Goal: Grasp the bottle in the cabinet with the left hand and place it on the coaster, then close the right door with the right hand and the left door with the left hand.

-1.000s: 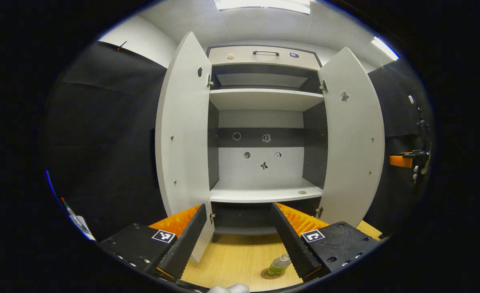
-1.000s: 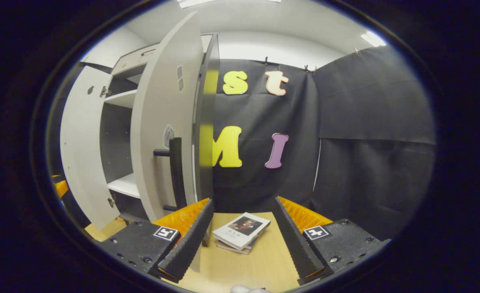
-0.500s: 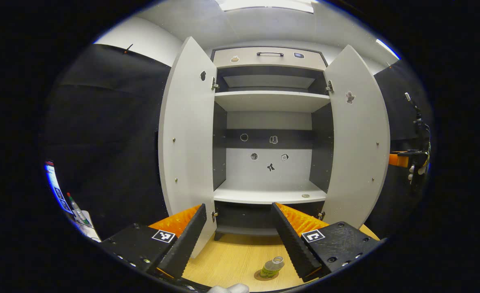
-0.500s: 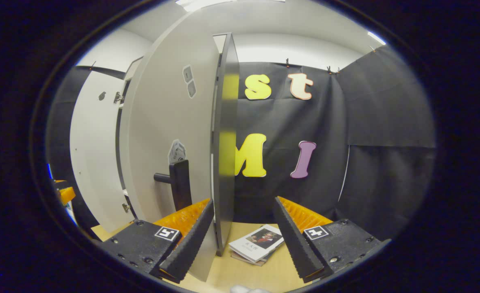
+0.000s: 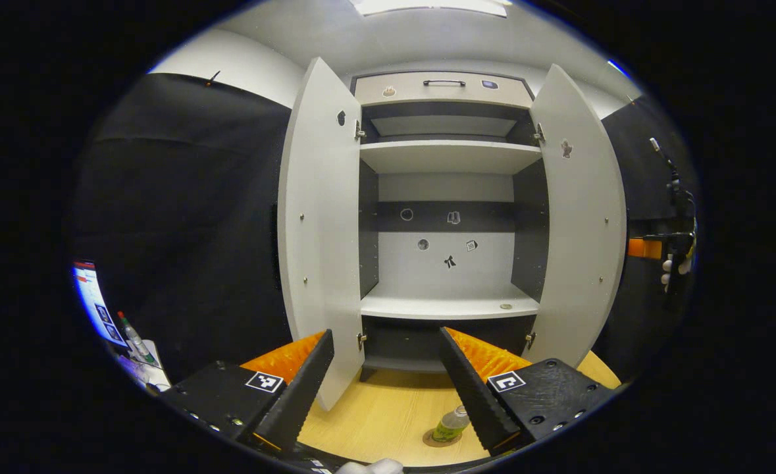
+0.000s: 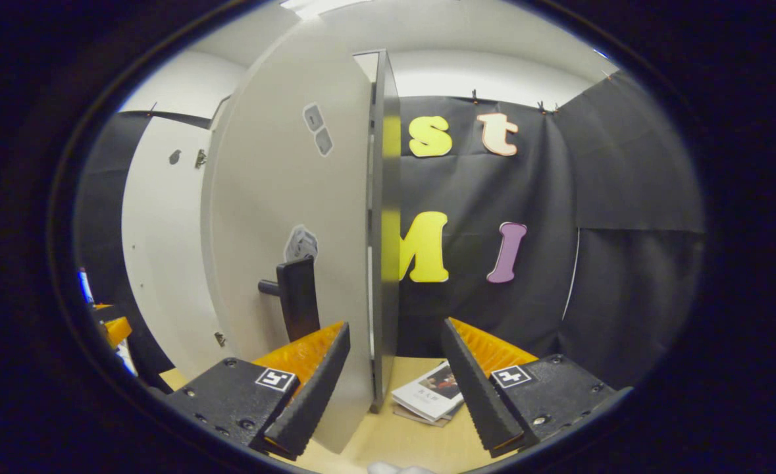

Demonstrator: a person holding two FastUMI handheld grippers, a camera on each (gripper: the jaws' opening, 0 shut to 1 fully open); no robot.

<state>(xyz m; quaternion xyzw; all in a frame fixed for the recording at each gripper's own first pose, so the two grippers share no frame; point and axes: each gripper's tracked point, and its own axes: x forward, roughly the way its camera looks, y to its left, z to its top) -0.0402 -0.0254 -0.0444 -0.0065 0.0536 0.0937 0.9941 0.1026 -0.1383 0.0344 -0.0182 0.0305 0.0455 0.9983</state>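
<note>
Cabinet [image 5: 450, 161] stood on a pale wood-grain table [image 5: 388, 415], matte grey-white panels, dark inner side walls, flat shelves. Both doors were swung out: left door [image 5: 322, 224] and right door [image 5: 582, 217], smooth slabs with small metal hinges along the inner edges. Small stickers dotted the back panel. A drawer with a thin dark handle sat at the top.

Bottle [image 5: 452, 424], small clear plastic with a green label, stood upright on the round brown coaster [image 5: 441, 439] on the table in front of the cabinet, just beside the left gripper's [image 5: 382, 388] right finger. Left gripper was released, ridged fingers spread wide, nothing between them, aimed level at the open cabinet.

In the right gripper view, the right gripper [image 6: 397, 385] was also released, fingers apart and straddling the right door's [image 6: 282, 230] thin dark edge. A chunky black handle [image 6: 295, 296] stuck out of the door face above the left finger. Thin books [image 6: 427, 395] lay stacked on the table beyond.
</note>
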